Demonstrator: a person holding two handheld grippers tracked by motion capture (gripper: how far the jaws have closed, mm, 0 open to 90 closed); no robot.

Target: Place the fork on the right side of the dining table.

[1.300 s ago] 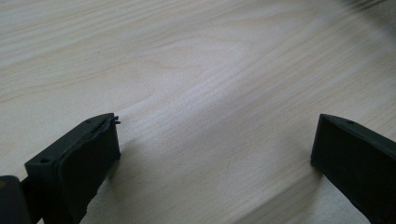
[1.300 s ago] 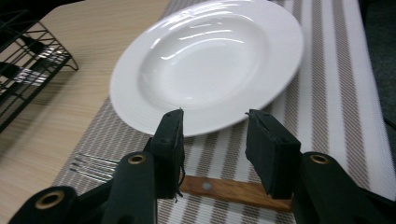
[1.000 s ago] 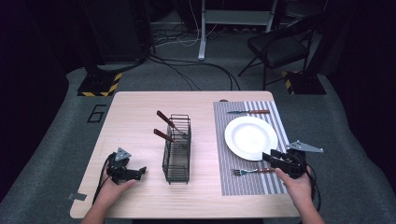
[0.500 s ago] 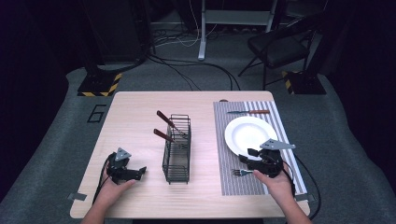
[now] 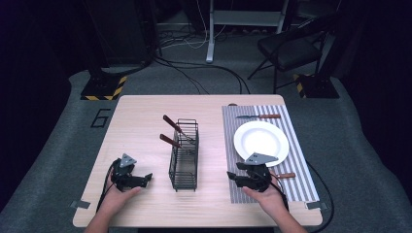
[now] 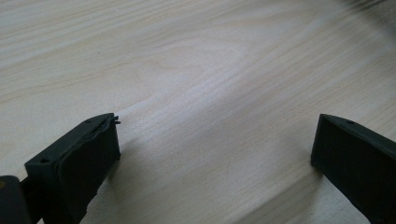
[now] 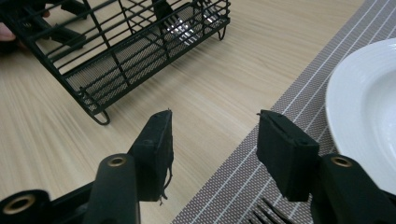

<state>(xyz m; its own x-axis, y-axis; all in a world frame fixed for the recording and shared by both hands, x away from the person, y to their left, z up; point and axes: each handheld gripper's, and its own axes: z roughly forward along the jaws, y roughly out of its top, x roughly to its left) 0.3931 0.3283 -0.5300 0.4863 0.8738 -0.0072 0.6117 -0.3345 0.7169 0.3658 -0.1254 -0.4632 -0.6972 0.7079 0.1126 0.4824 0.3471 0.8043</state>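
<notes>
A fork lies on the striped placemat below the white plate. Its brown handle sticks out to the right of my right gripper, and its tines show just under the jaws. My right gripper points left over the mat's left edge. Its jaws are open and have just been opening, with nothing between them. A black wire basket holds two brown-handled utensils. My left gripper rests left of the basket, wide open over bare wood.
A brown-handled knife lies across the top of the placemat. In the right gripper view the basket is ahead to the left and the plate to the right. Cables trail off the table's near edge from both grippers.
My right gripper has moved left from the mat's right side, along the fork, to the mat's left edge. The left gripper has stayed where it was.
</notes>
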